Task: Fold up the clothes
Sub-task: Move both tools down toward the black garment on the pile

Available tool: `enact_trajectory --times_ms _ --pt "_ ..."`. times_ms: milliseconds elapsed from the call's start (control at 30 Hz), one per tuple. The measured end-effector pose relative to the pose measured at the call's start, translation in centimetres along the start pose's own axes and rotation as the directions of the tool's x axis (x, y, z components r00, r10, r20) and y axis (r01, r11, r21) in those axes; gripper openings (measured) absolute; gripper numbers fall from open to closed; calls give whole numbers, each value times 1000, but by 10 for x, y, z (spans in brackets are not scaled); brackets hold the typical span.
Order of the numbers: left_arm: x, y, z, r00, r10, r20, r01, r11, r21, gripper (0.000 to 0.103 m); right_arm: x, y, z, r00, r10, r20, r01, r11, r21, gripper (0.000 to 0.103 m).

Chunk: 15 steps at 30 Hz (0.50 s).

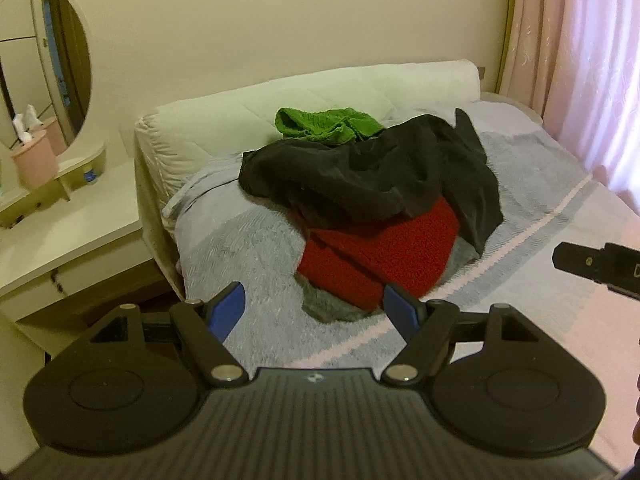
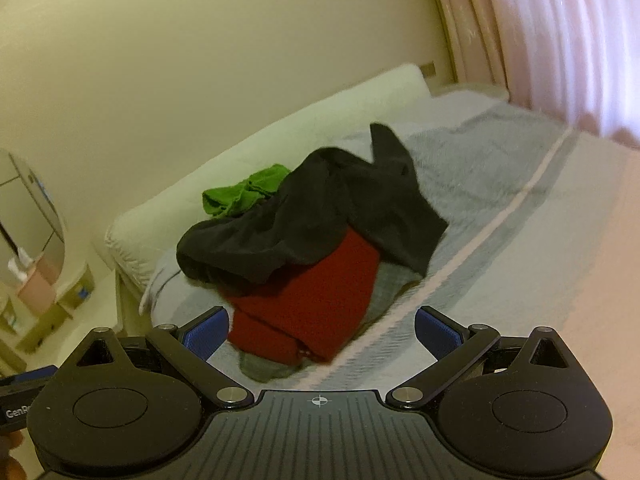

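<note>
Clothes sit in one heap mid-bed, on the grey bedspread (image 1: pixel 248 248) w/ its pale pink stripe. Top layer: black garment (image 1: pixel 372 172), crumpled, draped across the heap; its long axis runs roughly left-right in the left wrist view, one pointed corner sticking up toward the headboard side, a flap hanging down the right side of the pile. Under it, red knit garment (image 1: pixel 380 256), bulk facing the cameras, lower edge toward the grippers. A grey garment (image 1: pixel 328 308) peeks out beneath the red one, touching the bedspread. Green knit garment (image 1: pixel 324 124) lies bunched behind the black one, against the white headboard cushion (image 1: pixel 224 128).

Left gripper (image 1: pixel 314 312) hovers above the bedspread near the pile's front edge, blue pads spread wide, nothing between them. Right gripper (image 2: pixel 322 332) likewise: jaws wide apart, empty, red and grey garments seen in the gap but not touched.

Oval mirror (image 1: pixel 44 64) and pink tissue box (image 1: pixel 34 160) on the dresser at left; pink curtain (image 1: pixel 580 60) at right.
</note>
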State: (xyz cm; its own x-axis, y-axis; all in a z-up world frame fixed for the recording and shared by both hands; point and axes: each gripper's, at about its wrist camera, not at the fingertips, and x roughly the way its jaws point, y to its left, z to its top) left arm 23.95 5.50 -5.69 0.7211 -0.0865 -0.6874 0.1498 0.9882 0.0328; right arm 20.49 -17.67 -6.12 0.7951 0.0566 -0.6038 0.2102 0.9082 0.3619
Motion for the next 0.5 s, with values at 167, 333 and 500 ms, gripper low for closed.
enact_trajectory --times_ms 167,333,500 --pt "47 23 35 999 -41 -30 41 999 6 73 49 14 18 1000 -5 -27 7 998 56 101" --pt "94 41 68 996 -74 -57 74 997 5 73 97 20 34 997 17 -75 -4 987 163 101" --pt "140 55 92 991 -100 -87 100 995 -6 73 145 17 43 991 42 -128 -4 958 287 101"
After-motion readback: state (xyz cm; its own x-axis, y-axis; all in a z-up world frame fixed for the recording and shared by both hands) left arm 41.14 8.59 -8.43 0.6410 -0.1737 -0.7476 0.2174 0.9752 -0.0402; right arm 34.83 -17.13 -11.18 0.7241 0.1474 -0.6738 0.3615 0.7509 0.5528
